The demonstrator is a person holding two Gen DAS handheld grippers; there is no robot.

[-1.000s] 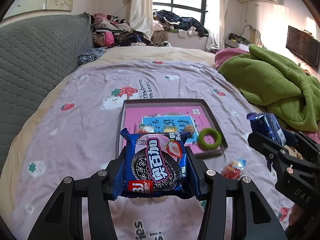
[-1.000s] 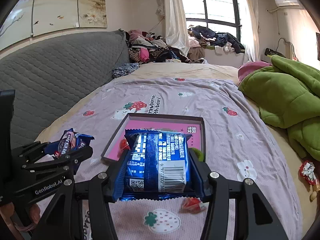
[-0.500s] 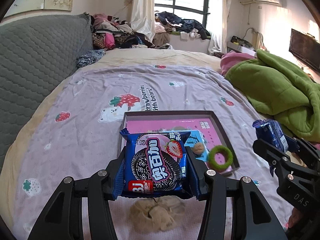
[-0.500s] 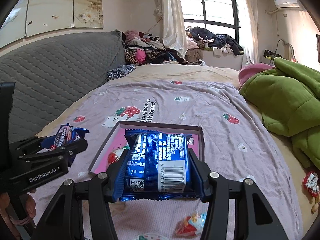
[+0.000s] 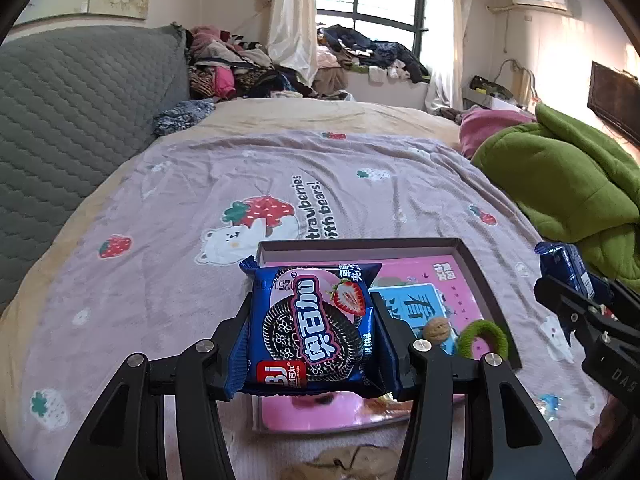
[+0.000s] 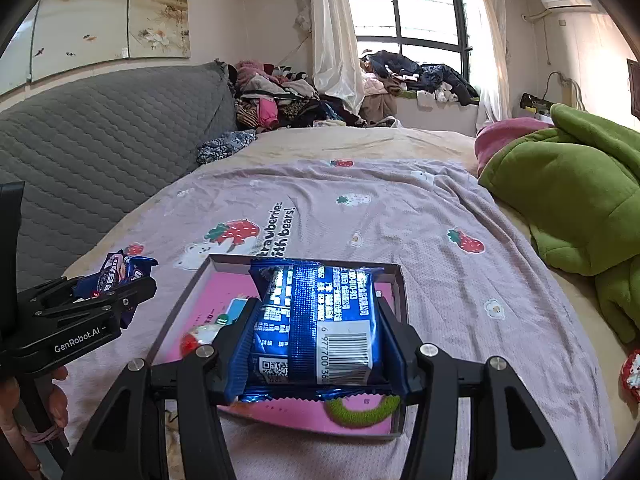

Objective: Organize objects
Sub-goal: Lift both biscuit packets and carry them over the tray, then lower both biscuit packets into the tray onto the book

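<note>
My left gripper (image 5: 312,332) is shut on a blue strawberry Oreo packet (image 5: 314,330), label side up, held over the near left part of a shallow box lid with a pink inside (image 5: 472,268). My right gripper (image 6: 316,328) is shut on a second blue cookie packet (image 6: 320,324), barcode side up, held over the same lid (image 6: 396,280). In the lid lie a walnut (image 5: 437,330), a green hair ring (image 5: 482,338) and a red wrapped sweet (image 6: 196,338). Each gripper shows in the other's view, the right one (image 5: 576,300) and the left one (image 6: 100,292).
The lid lies on a mauve strawberry-print bedsheet (image 5: 240,168). A green blanket (image 5: 560,184) is heaped at the right and a grey quilted headboard (image 5: 72,108) at the left. A brown crumpled thing (image 5: 352,464) lies near the front edge. A sweet (image 6: 630,368) lies at the right.
Both grippers have drawn back and lifted slightly with their packets still held; the box lid now sits lower and nearer in both views.
</note>
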